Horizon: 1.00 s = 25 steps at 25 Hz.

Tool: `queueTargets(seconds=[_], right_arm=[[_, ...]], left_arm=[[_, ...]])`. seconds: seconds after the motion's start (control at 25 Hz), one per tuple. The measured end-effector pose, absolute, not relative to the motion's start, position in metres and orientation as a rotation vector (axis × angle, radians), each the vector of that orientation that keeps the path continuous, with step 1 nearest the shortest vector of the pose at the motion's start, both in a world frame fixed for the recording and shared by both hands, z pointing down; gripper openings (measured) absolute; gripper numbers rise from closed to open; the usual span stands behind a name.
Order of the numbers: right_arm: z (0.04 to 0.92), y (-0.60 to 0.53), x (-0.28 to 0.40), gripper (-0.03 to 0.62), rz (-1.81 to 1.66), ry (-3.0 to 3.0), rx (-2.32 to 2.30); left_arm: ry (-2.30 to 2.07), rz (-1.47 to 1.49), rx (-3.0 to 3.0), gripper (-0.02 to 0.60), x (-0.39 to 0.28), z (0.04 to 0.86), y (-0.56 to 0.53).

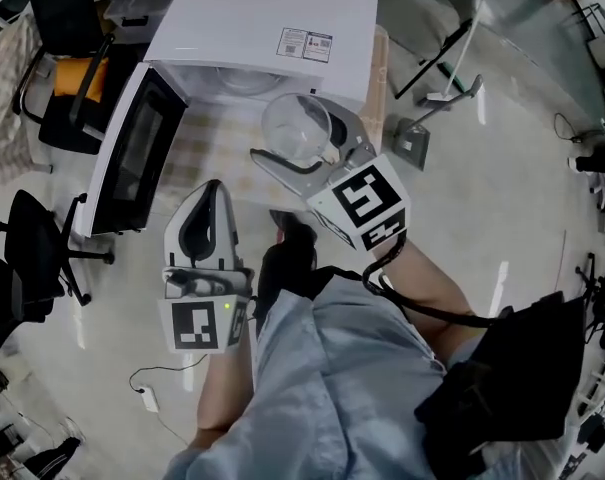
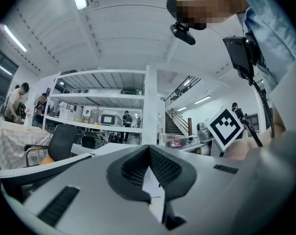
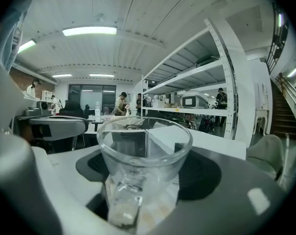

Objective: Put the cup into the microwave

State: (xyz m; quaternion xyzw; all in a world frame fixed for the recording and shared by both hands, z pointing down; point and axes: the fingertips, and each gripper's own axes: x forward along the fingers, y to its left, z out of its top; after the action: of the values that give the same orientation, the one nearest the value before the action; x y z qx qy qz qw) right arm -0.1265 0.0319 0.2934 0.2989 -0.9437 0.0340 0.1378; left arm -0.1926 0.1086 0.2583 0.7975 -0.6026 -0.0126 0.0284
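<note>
The glass cup (image 3: 144, 148) is gripped by the right tool (image 1: 304, 146) before the open microwave (image 1: 252, 28), upper middle. The left tool (image 1: 210, 190) is closed, empty.

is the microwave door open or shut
Open. In the head view the microwave door swings out to the left, and the cavity shows.

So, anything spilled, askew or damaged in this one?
Nothing stands out: the glass cup is upright and looks empty, held in the right tongs; the microwave stands with its door open.
</note>
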Motion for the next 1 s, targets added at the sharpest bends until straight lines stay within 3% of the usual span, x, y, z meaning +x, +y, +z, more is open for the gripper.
queueTargets(seconds=[0.52,1.0], right_arm=[[0.300,0.036,-0.143,0.377,0.104,-2.780,0.830],[0.360,-0.004,-0.188,0.377,0.169,-2.709,0.880]], left_arm=[[-1.906,-0.004,2.475,0.005,-0.199,0.254,0.106],[-1.819,-0.054,2.539,0.005,-0.250,0.279,0.054]])
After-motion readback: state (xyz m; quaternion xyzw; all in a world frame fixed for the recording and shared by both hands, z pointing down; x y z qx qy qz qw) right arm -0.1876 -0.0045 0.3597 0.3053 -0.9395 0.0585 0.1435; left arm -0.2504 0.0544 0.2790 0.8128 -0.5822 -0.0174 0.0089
